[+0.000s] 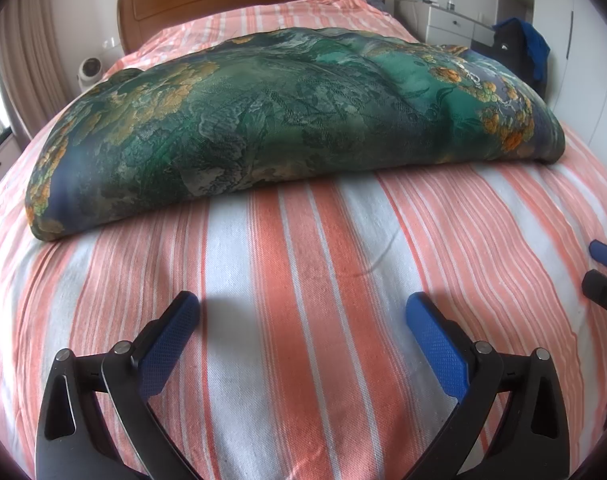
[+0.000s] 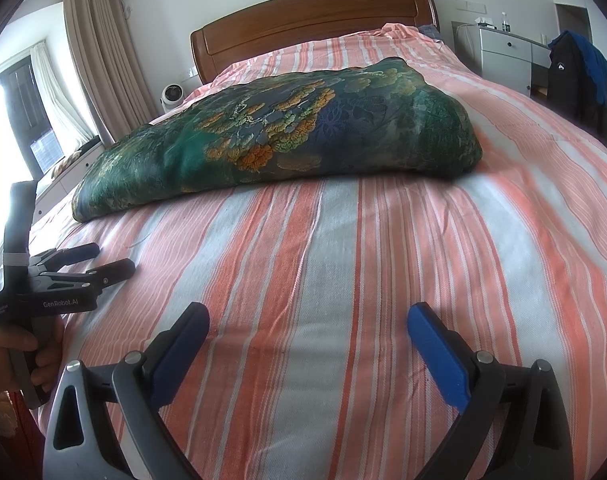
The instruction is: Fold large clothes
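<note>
Left tool [image 1: 303, 308] and right tool [image 2: 307, 316]: both wide, empty, short of folded green cloth [image 1: 263, 120] across striped bed [image 1: 303, 260]. Best gripped at near corners, lifted evenly.

A bed [image 1: 303, 360] with a brown wooden headboard [image 2: 311, 16] at its far end carries everything. An orange-and-white striped sheet [image 2: 343, 280] covers it, lightly creased. On the sheet, toward the far half, lies a folded green and blue floral cloth [image 1: 287, 120], stretched from left to right across the bed.
</note>
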### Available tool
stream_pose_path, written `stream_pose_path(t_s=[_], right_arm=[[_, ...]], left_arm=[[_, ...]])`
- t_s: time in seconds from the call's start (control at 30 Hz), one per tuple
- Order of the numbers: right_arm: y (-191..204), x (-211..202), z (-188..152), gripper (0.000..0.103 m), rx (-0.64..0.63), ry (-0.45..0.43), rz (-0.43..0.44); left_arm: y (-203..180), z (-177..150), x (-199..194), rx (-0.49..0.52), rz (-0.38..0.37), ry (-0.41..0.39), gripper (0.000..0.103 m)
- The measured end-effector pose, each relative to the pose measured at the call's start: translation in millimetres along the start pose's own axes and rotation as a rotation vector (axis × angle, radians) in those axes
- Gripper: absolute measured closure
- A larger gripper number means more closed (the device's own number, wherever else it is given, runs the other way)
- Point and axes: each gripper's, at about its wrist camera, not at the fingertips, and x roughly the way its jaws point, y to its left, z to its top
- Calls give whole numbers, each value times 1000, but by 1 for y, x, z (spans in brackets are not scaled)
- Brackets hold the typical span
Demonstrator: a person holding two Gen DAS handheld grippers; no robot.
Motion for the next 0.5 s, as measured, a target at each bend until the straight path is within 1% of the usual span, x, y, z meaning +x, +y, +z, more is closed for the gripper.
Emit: stream_pose_path(t_s=[0.2,0.3,0.4,0.5], right_arm=[[0,0,0,4,2,0,2],[-3,-2,0,4,24,-6,29],[-13,-6,1,4,84,-21,74],[-28,-16,2,4,181,-49,114]], left_arm=[[0,0,0,1,-1,-1,0],[0,0,0,0,-2,0,0],[1,0,-1,0,-5,2,0],[1,1,-2,0,-4,5,0]])
